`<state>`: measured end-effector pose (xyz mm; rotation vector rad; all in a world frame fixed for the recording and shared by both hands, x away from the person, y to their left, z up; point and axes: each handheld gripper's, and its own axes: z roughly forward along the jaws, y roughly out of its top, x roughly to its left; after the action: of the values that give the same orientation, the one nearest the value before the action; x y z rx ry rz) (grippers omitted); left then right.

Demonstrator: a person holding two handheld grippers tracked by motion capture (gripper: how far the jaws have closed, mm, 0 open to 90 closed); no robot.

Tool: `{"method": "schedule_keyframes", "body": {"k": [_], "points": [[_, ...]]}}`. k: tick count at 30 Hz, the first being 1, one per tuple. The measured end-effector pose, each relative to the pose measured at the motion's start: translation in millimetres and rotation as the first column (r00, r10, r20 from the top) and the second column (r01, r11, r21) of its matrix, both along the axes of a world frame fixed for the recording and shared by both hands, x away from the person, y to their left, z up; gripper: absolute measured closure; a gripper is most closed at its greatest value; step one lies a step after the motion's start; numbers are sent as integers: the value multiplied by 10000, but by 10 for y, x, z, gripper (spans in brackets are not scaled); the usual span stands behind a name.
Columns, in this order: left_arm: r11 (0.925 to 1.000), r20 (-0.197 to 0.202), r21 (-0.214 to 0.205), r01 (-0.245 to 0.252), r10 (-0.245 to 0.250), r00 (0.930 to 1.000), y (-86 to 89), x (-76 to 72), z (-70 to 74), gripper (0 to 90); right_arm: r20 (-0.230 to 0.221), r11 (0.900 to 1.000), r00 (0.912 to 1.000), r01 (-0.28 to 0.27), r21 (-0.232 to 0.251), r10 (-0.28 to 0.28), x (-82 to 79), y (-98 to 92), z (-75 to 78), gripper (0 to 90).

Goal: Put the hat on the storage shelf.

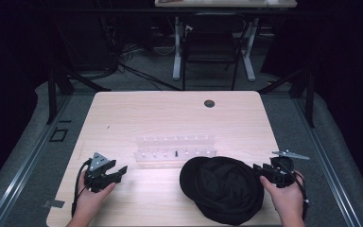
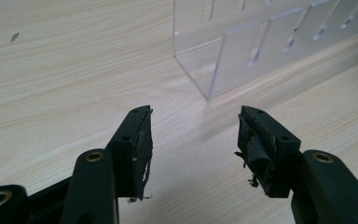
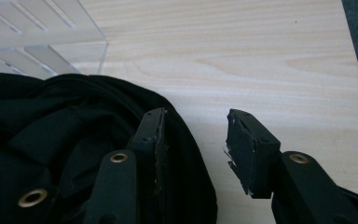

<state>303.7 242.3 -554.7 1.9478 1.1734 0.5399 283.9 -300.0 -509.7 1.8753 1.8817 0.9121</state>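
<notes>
A black cap [image 1: 222, 187] lies upside down on the near right part of the wooden table [image 1: 170, 113]. A clear acrylic slotted rack [image 1: 175, 150] stands mid-table behind it; one small dark item sits in a slot. My right gripper [image 1: 260, 171] is open at the cap's right edge. In the right gripper view one jaw rests over the cap's rim [image 3: 182, 140] and the other stands over bare wood; the right gripper [image 3: 196, 140] holds nothing. My left gripper [image 1: 118, 172] is open over bare wood, left of the rack. The left gripper [image 2: 193, 135] faces the rack's near corner [image 2: 223, 60].
A round dark grommet [image 1: 209, 103] sits near the table's far edge. A black chair [image 1: 212, 47] and white desk legs [image 1: 177, 52] stand beyond the table. Grey floor with metal rails [image 1: 28, 156] flanks both sides.
</notes>
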Motion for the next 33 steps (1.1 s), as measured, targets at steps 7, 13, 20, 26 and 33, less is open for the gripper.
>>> {"method": "schedule_keyframes", "body": {"k": [7, 13, 20, 26, 33], "points": [[9999, 59, 37, 105, -105, 9999, -17, -8, 6, 454, -993, 9992, 9950, -157, -373, 119, 12, 45, 53, 580], [9999, 11, 57, 153, -154, 9999, -22, -12, 8, 454, -1678, 9987, 9846, -501, 3, 495, -11, 64, 101, 625], [9998, 1, 87, 173, -173, 9999, -44, -12, -3, 454, -2211, 9984, 9737, -532, 165, 556, -47, 11, 145, 636], [9998, -7, 72, 164, -164, 9999, -39, -10, -2, 454, -2672, 9985, 9623, -448, 304, 513, -78, -43, 131, 637], [9998, 2, 89, 162, -162, 9999, -43, -13, -3, 454, -3193, 9978, 9461, -394, 532, 544, -94, -110, 75, 707]]}}
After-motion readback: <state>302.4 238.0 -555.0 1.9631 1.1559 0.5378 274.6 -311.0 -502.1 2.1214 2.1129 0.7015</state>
